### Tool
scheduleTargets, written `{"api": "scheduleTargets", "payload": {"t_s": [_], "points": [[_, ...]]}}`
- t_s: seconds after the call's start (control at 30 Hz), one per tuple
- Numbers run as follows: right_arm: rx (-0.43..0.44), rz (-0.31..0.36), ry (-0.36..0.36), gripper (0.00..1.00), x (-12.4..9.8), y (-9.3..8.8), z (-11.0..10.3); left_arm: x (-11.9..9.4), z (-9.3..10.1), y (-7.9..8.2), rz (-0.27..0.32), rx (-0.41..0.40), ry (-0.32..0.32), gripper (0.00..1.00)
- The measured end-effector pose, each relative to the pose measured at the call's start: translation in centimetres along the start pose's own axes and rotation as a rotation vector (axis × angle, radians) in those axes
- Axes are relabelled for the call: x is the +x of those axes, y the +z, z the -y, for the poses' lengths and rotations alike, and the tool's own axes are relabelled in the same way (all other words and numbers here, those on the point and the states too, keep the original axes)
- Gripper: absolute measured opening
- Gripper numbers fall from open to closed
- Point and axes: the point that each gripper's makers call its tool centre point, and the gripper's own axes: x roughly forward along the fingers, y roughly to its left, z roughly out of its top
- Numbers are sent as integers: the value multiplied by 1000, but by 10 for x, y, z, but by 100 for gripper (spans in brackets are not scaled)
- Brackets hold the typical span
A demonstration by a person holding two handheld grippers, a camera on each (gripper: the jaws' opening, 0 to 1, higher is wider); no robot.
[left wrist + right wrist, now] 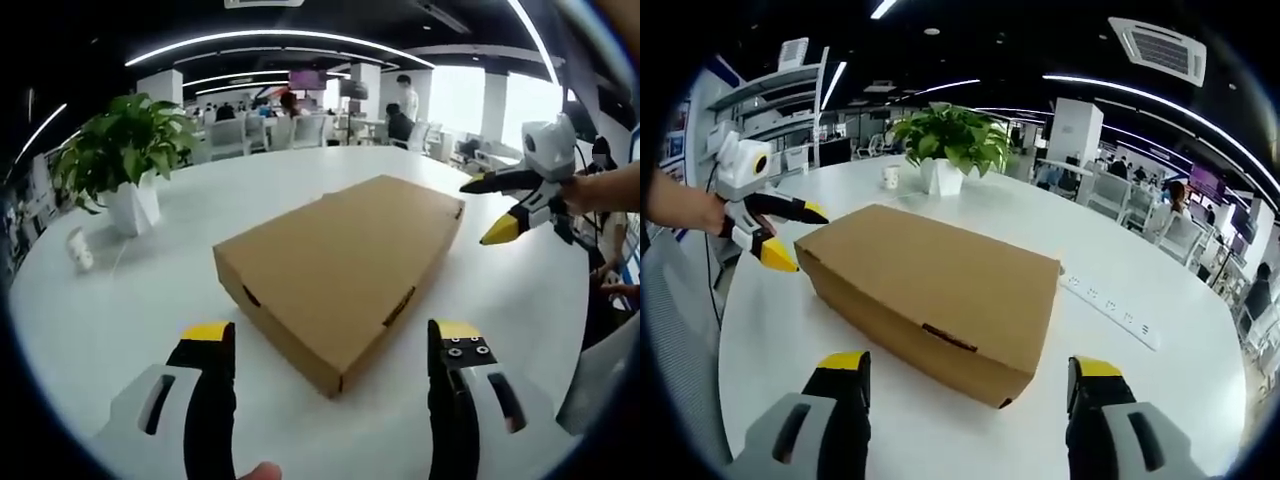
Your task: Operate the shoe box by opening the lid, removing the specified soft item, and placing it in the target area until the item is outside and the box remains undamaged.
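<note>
A closed cardboard shoe box (340, 270) lies flat on the round white surface (120, 310), lid down and shut. In the left gripper view it sits at the centre, running from 6 o'clock up toward 1 o'clock, with one corner nearest the camera. The left gripper (333, 345) hangs short of that corner, its yellow-tipped fingers (207, 335) spread wide and holding nothing. At 3 o'clock in that view the right gripper (490, 208) comes in, held by a hand (578, 193), its fingers parted, near the box's far end but apart from it.

In the right gripper view the box (930, 290) again fills the centre, and the right gripper's (972, 370) fingers (1095, 372) are spread wide just short of it. A potted plant (945, 145) stands at 12 o'clock beyond the box, with a small white cup (890, 177) beside it. A white power strip (1110, 305) lies on the surface at 3 o'clock.
</note>
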Motion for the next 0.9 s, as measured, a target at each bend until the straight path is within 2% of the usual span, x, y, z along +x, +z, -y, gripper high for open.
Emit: {"api": "scheduleTargets", "payload": {"t_s": [0.43,0.63,0.9], "points": [[-24,-29,26,75,10,-1,2,8,3,2,-5,-8,-2,75],[-55,-40,42,69,15,-1,3,12,4,3,-3,-12,0,74],[-51,-52,57,63,19,0,6,13,3,1,-1,-37,4,72]]}}
